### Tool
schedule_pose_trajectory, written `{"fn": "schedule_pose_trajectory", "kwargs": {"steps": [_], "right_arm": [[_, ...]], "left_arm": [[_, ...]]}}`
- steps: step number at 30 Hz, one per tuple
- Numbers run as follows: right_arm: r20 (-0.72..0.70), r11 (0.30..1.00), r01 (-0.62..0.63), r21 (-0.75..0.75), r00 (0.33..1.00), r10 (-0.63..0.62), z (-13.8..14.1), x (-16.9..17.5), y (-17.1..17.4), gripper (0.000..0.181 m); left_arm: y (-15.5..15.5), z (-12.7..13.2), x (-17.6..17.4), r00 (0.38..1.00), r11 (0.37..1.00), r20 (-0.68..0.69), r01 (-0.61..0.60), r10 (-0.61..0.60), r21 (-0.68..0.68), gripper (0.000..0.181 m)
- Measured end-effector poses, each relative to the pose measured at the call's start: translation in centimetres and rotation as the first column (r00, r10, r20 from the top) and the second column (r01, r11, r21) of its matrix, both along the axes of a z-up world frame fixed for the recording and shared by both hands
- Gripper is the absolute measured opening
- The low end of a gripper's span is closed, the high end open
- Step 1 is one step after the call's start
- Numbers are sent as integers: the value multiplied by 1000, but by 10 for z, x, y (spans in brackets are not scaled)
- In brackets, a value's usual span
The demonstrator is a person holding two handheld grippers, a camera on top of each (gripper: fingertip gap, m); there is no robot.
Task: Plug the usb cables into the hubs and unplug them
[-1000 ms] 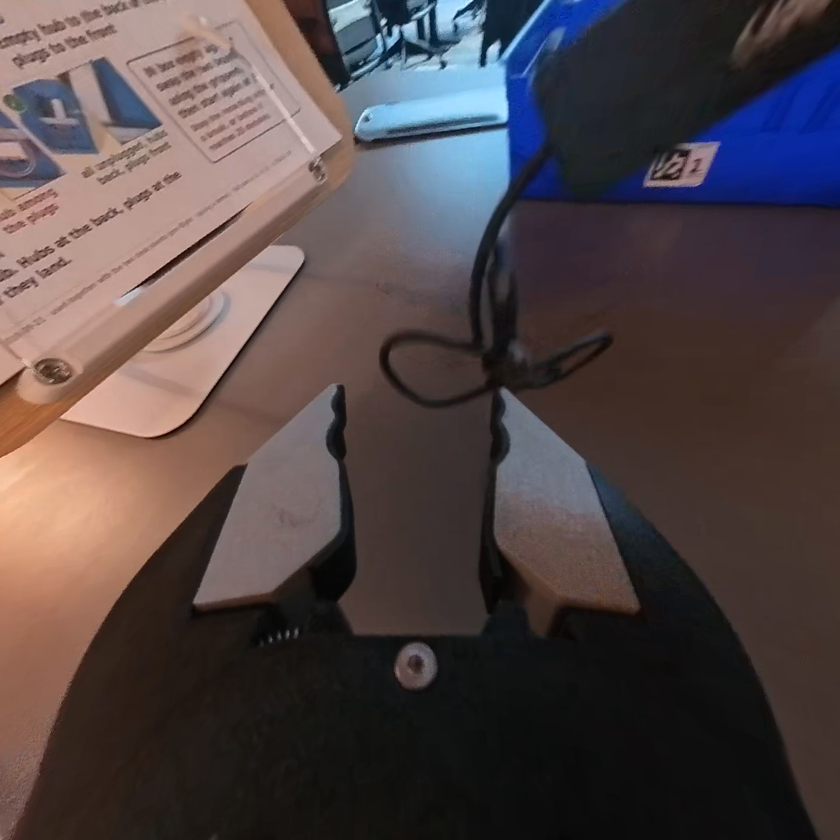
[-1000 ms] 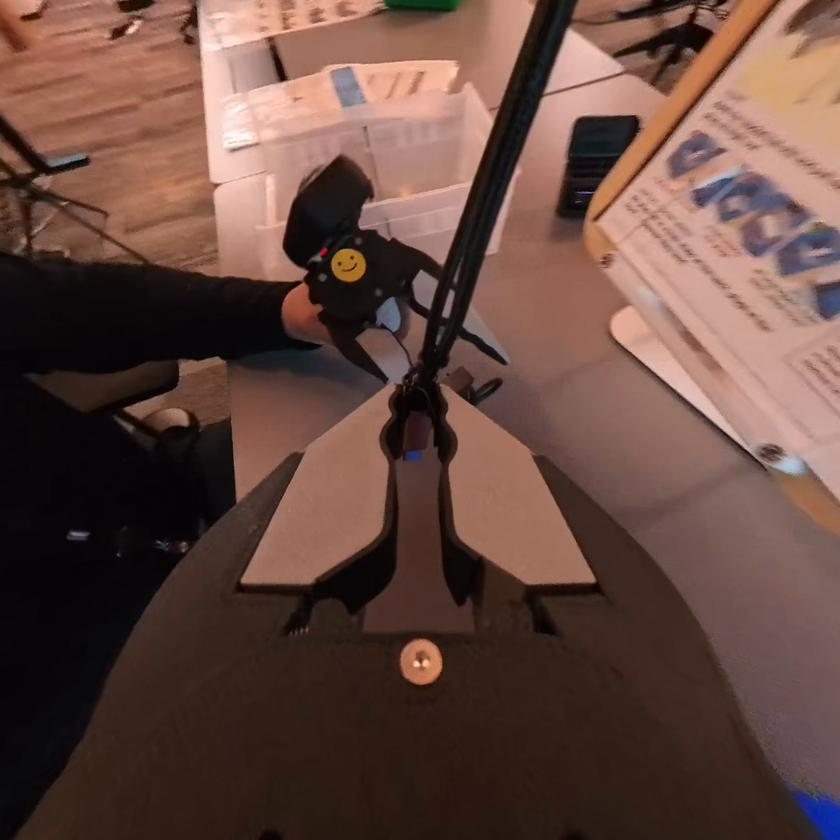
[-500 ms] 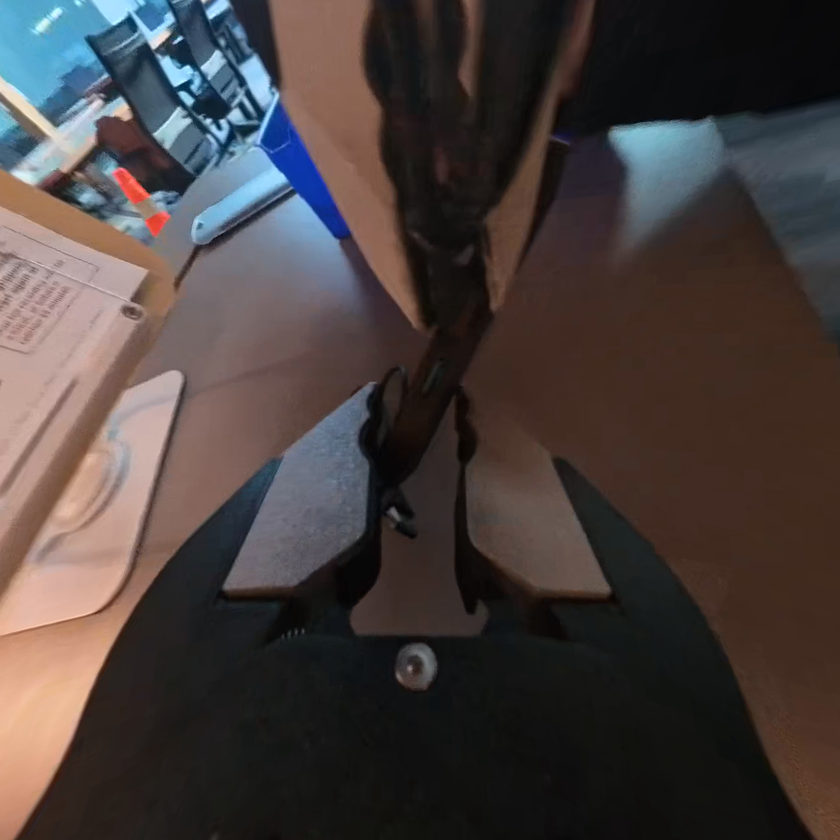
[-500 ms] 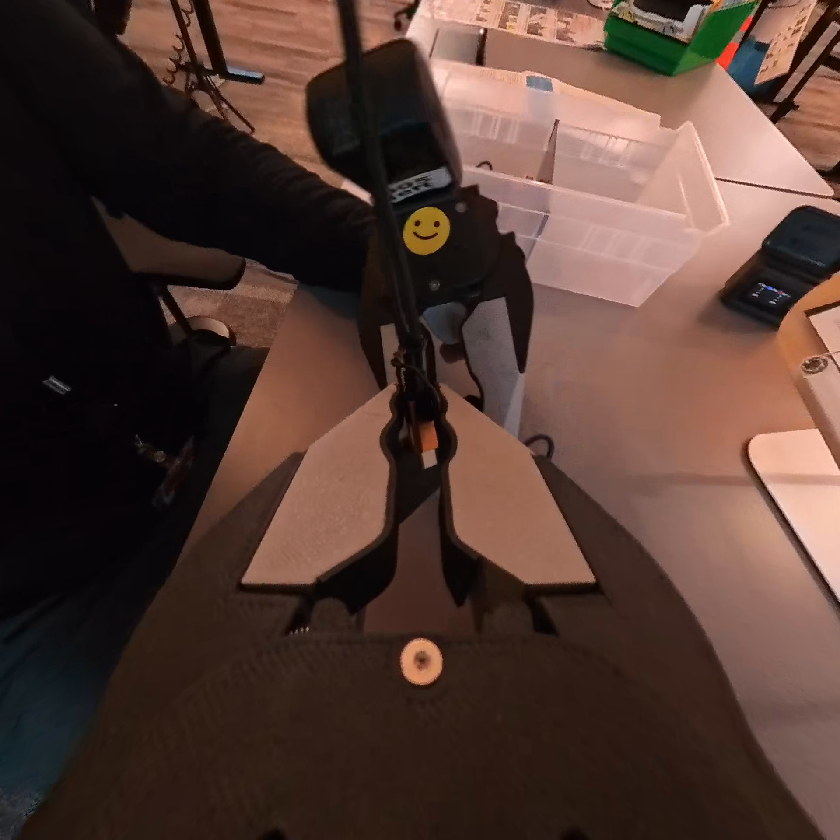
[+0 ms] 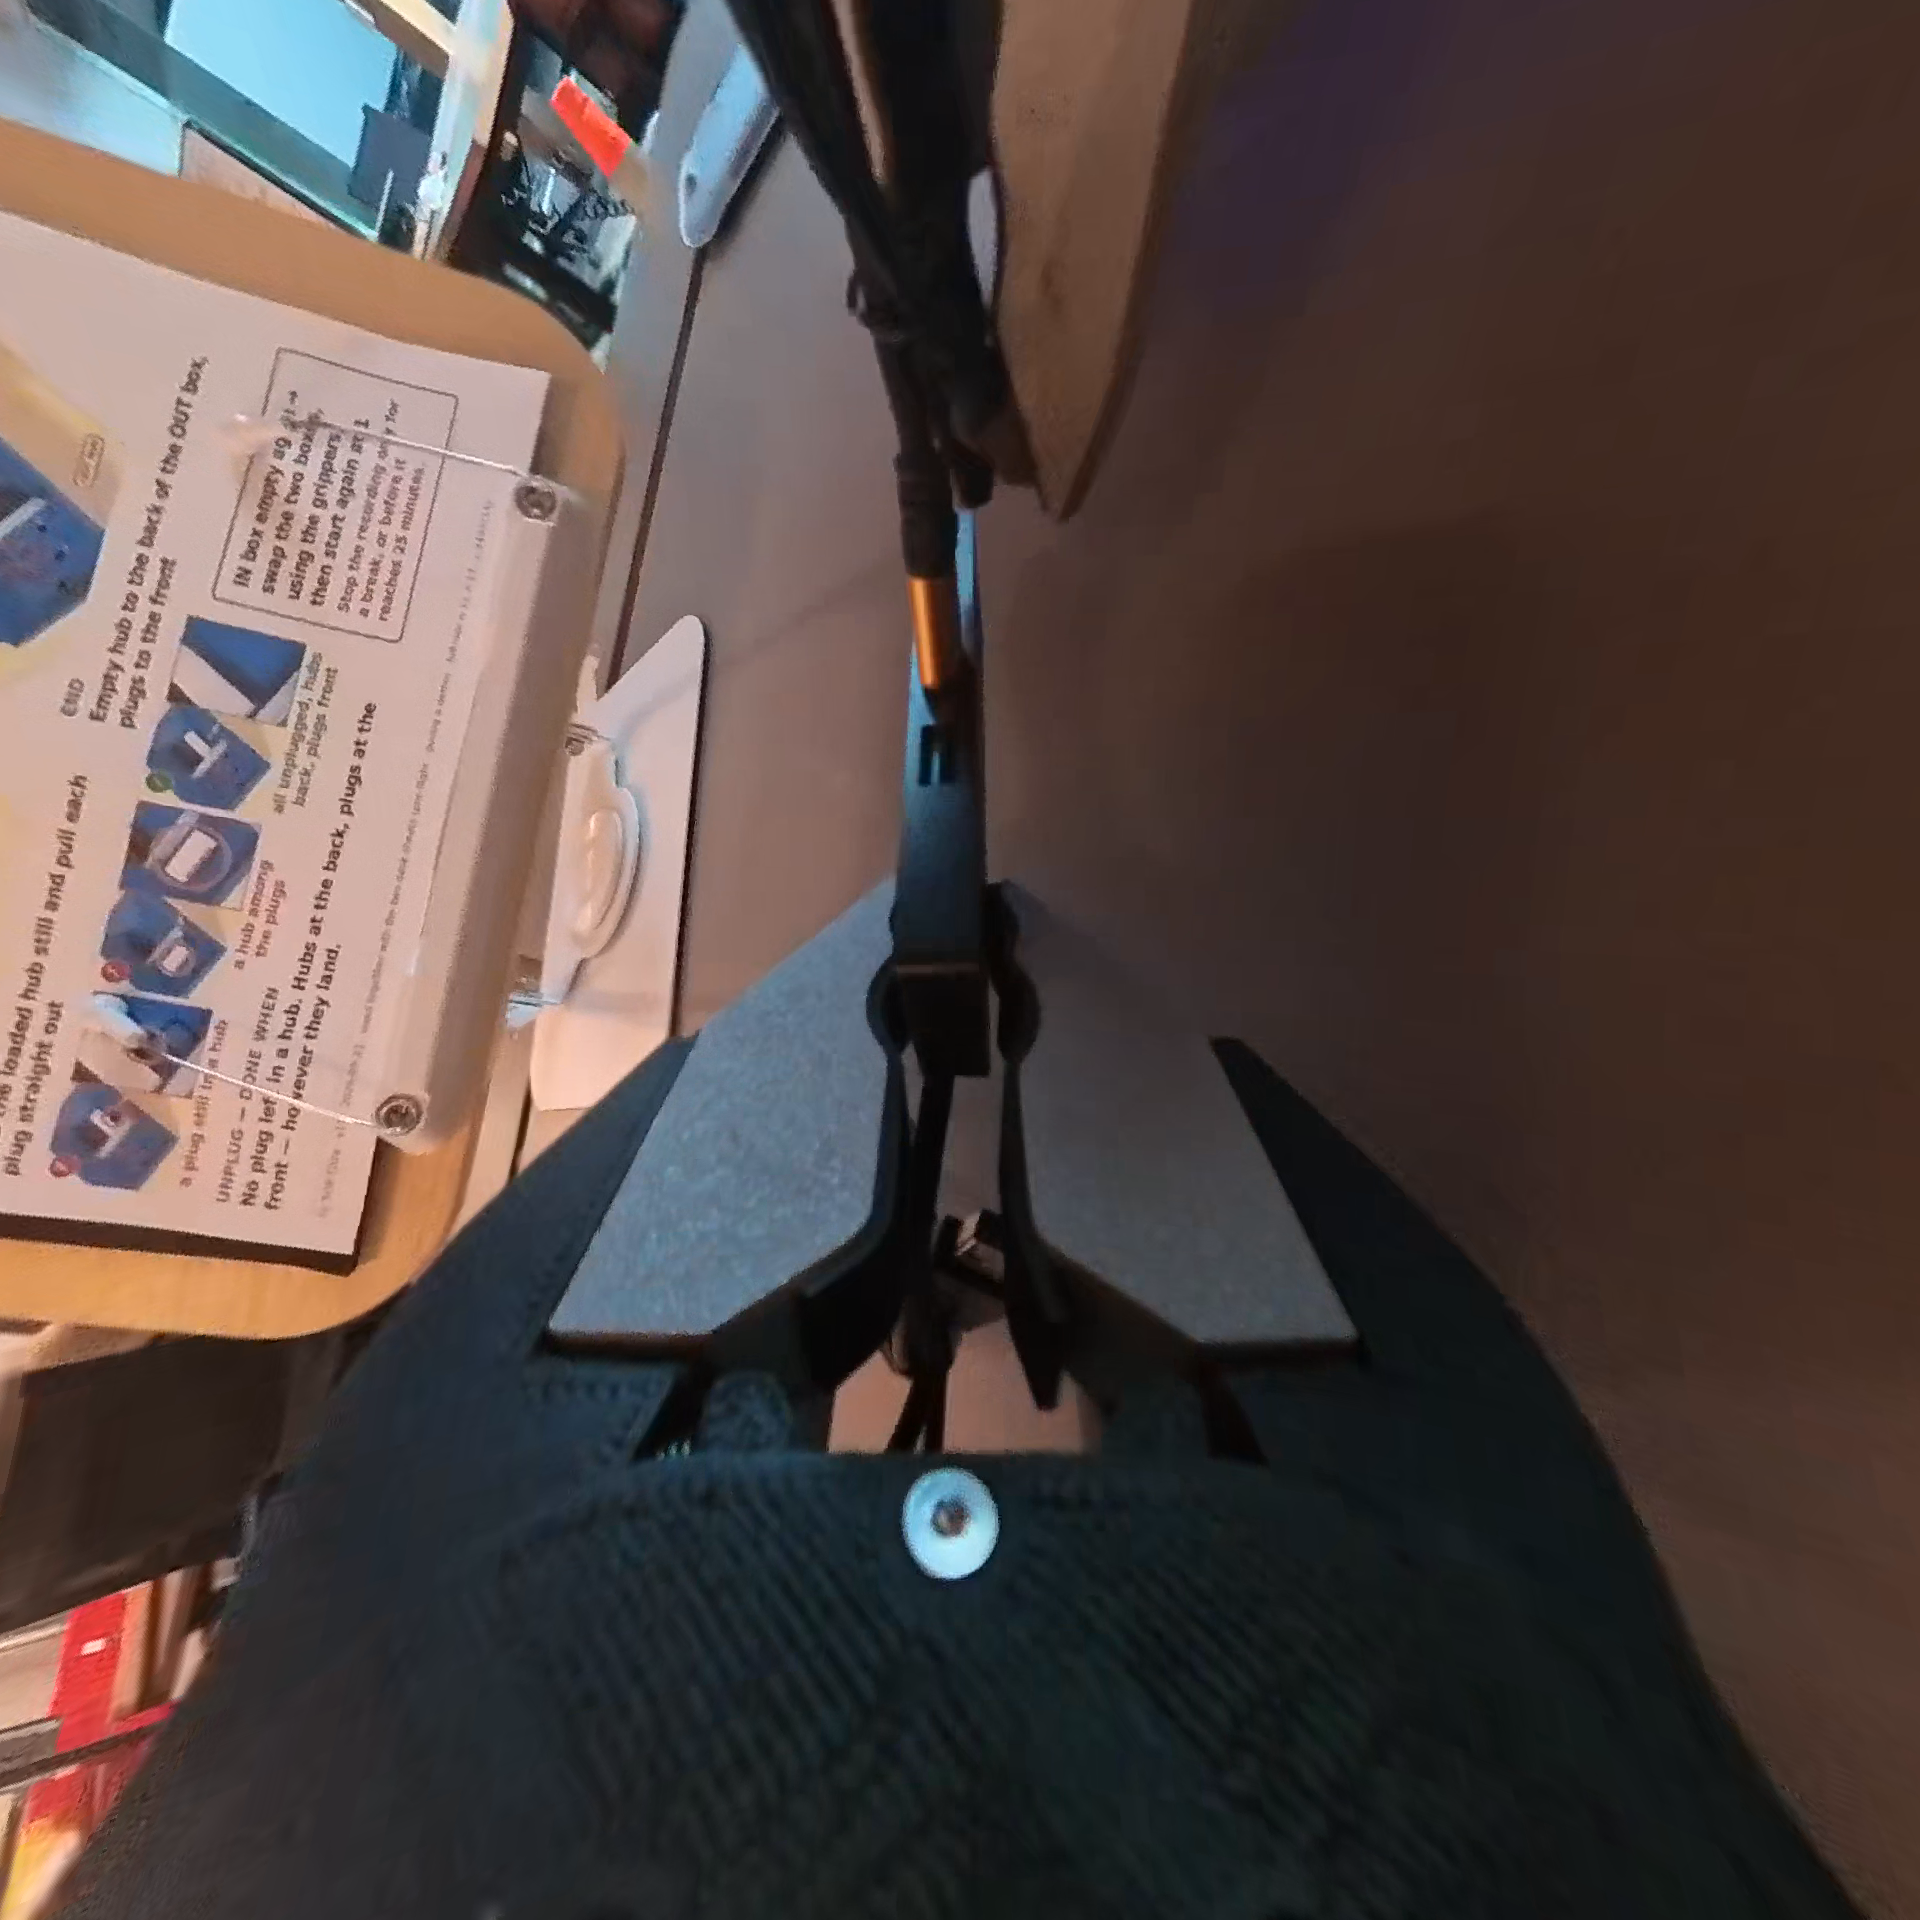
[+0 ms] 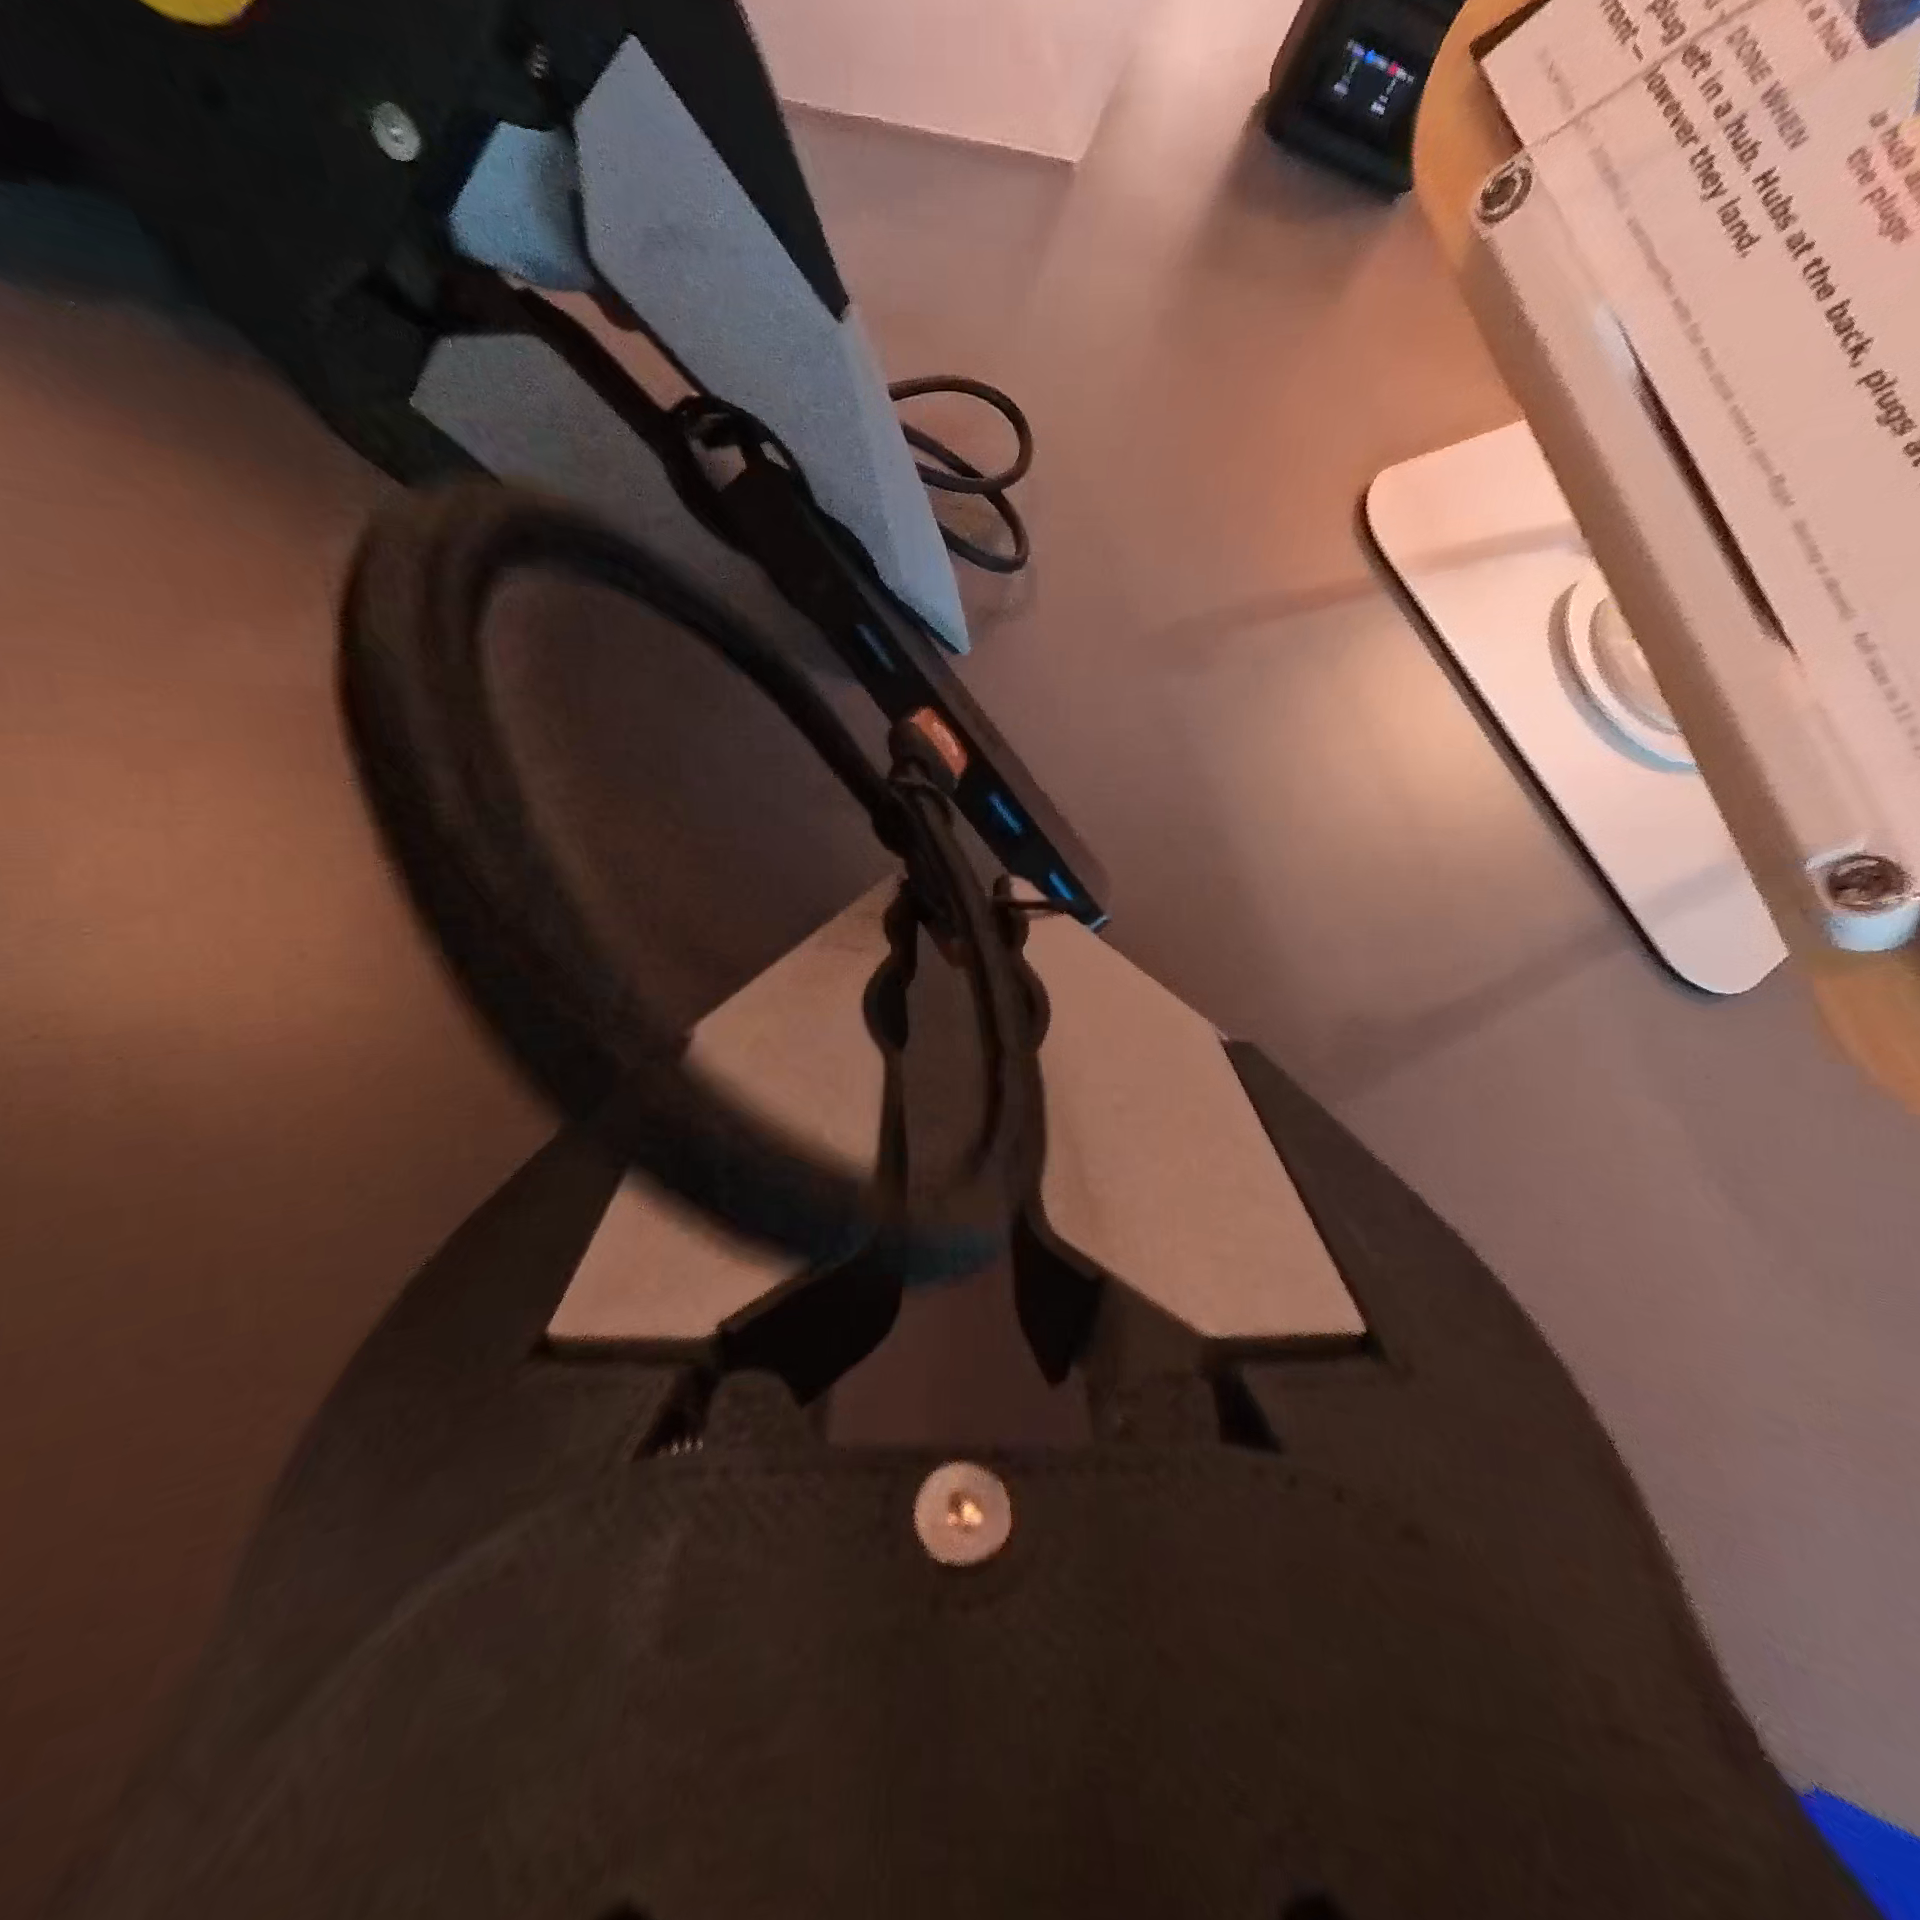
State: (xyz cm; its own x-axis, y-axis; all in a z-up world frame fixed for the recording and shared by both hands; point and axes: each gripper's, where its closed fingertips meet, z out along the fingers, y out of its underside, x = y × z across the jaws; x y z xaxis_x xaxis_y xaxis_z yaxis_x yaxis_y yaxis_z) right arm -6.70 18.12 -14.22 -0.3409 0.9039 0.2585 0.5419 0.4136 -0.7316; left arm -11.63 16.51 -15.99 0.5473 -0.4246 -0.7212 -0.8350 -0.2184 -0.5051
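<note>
My left gripper (image 5: 943,920) is shut on a slim black USB hub (image 5: 935,821), which sticks out edge-on past the fingertips. An orange-tipped plug (image 5: 928,623) sits at the hub's side. In the right wrist view the hub (image 6: 1023,821) shows blue ports, with the orange plug (image 6: 930,743) at one of them; how deep it sits is unclear. My right gripper (image 6: 951,920) is shut on the black USB cable just behind that plug. The cable curls in a loop (image 6: 416,779) to the left. One left finger (image 6: 748,312) shows at the top.
An instruction board (image 5: 260,727) on a wooden stand with a white base (image 6: 1558,675) stands close by. A small black device with a screen (image 6: 1351,94) lies at the far edge. A thin black cable (image 6: 977,488) lies on the brown table (image 6: 1351,1143). Across from one pair of fingers to the other is roughly 6 cm.
My left gripper was open above the table; it has closed on the hub and turned. My right gripper, holding the cable throughout, has brought the orange plug to the hub's ports.
</note>
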Motion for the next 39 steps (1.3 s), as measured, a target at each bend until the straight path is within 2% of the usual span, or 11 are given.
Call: {"fn": "schedule_pose_trajectory", "kwargs": {"steps": [5, 10, 17, 28, 32, 34, 35, 39], "right_arm": [[-13, 998, 15, -59, 1000, -16, -17, -3, 6, 11], [-101, 986, -24, -164, 995, 7, -11, -3, 0, 8], [-140, 975, -59, -216, 990, 29, -7, -3, -10, 4], [-187, 979, -2, -205, 982, -37, 3, 1, 6, 6], [-230, 977, 11, -214, 971, -62, 13, 2, 11, 16], [-268, 973, 21, -229, 960, -84, 21, 2, 15, 33], [-282, 971, 24, -238, 955, -92, 24, 3, 17, 34], [-296, 961, -26, -277, 953, -59, 27, 4, 9, 50]], "left_arm": [[0, -1, 2, 999, 1000, 52, 14, -13, -11, 8], [-4, 10, 13, 976, 997, 203, 80, -77, -6, 8], [-9, 22, 25, 922, 989, 363, 145, -134, -3, 9], [-6, 18, 18, 924, 993, 371, 112, -93, -28, 8], [-5, 19, 12, 923, 996, 378, 87, -72, -25, 9], [-5, 20, 11, 917, 996, 392, 86, -67, -29, 8], [-5, 20, 11, 914, 996, 400, 89, -70, -31, 8], [-8, 21, 19, 907, 991, 409, 129, -106, -31, 8]]}}
